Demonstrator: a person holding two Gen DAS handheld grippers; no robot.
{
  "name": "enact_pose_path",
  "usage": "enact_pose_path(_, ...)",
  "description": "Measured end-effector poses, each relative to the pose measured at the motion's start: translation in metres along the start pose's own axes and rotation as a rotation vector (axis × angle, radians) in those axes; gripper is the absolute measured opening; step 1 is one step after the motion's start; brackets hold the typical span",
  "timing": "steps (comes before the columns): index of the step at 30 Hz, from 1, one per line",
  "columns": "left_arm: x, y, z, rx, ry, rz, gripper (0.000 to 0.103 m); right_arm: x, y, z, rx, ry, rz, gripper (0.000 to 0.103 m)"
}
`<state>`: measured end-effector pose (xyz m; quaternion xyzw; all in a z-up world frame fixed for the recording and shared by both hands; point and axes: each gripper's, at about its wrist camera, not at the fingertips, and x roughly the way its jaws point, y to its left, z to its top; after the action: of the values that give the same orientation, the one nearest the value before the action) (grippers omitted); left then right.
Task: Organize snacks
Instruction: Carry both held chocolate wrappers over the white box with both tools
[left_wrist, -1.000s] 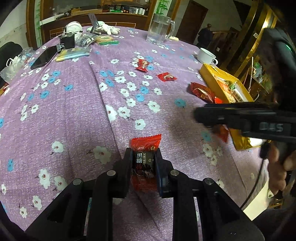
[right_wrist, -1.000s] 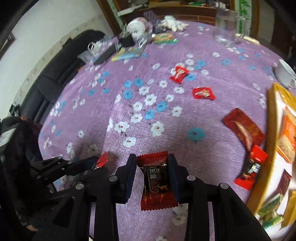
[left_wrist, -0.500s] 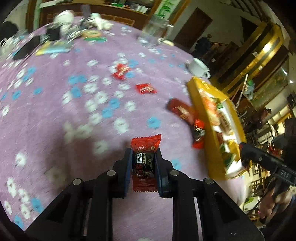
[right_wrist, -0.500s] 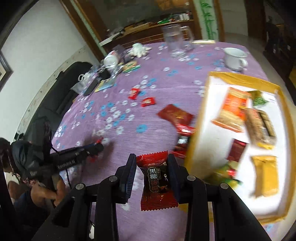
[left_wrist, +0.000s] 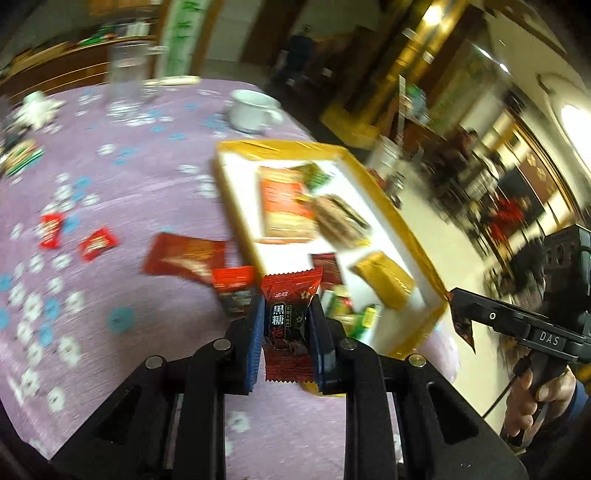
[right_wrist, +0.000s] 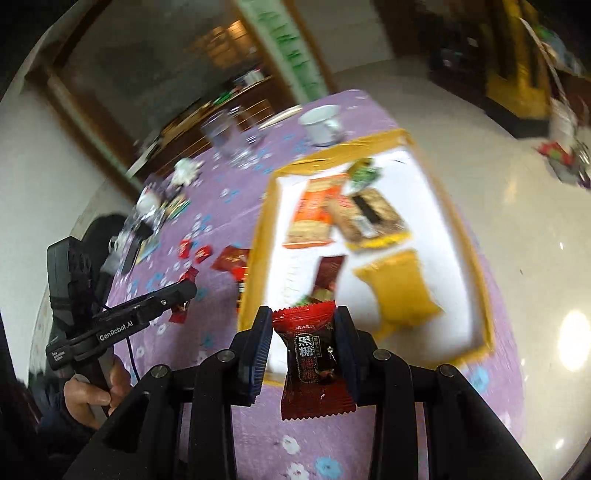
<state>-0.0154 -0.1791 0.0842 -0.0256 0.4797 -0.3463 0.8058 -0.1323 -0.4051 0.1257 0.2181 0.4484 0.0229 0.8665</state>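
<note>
Left wrist view: a red-and-black candy (left_wrist: 287, 325) stands upright between the pads of the left gripper (left_wrist: 286, 334), clenched on both sides, held above the purple tablecloth (left_wrist: 140, 192) just short of the near corner of the yellow tray (left_wrist: 391, 210). Its lower end hangs free below the pads. The tray's white floor carries an orange packet (left_wrist: 284, 206), a brown bar (left_wrist: 338, 219) and a gold pouch (left_wrist: 384, 280); small green packs at the near corner are partly hidden behind the candy and pad. Loose red wrappers (left_wrist: 184, 256) lie on the cloth left of the tray. All of this is blurred, so print on the packets is unreadable. A white cup (left_wrist: 251, 112) and a glass (left_wrist: 127, 70) stand further back.

Right wrist view: a second candy (right_wrist: 314, 354) of the same kind is grasped by the right gripper (right_wrist: 304, 347) over the tray's near edge. Its right side sits against the right pad; whether the left pad touches it is hard to make out. The tray's near rim is hidden behind the candy and fingers. At the left, the other gripper shows side-on with a red wrapper at its tip, its handle in a hand (right_wrist: 92, 391). The room beyond is smeared.
</note>
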Motion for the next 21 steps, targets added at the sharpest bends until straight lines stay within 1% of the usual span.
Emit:
enact_pose_path(3, 0.01, -0.02, 0.001, 0.059, 0.033, -0.036, 0.019, -0.013, -0.013, -0.012, 0.062, -0.028, -0.034, 0.035)
enact_pose_path(6, 0.017, -0.037, -0.002, 0.114, 0.058, -0.059, 0.019, -0.021, -0.021, -0.021, 0.108, -0.044, -0.044, 0.035)
enact_pose_path(10, 0.024, -0.049, -0.006, 0.13, 0.079, -0.069, 0.019, -0.025, -0.028, -0.03, 0.133, -0.038, -0.053, 0.035)
enact_pose_path(13, 0.029, -0.055, -0.005, 0.133, 0.076, -0.045, 0.019, -0.021, -0.033, -0.024, 0.128, -0.027, -0.039, 0.035)
enact_pose_path(16, 0.034, -0.06, -0.003, 0.114, 0.078, -0.017, 0.019, -0.013, -0.038, -0.008, 0.1, -0.004, -0.016, 0.035)
enact_pose_path(19, 0.039, -0.07, 0.0, 0.149, 0.064, 0.062, 0.019, -0.006, -0.04, 0.004, 0.06, 0.007, 0.003, 0.035)
enact_pose_path(21, 0.041, -0.071, 0.001, 0.136, 0.059, 0.075, 0.019, 0.003, -0.042, 0.012, 0.04, 0.033, 0.018, 0.035)
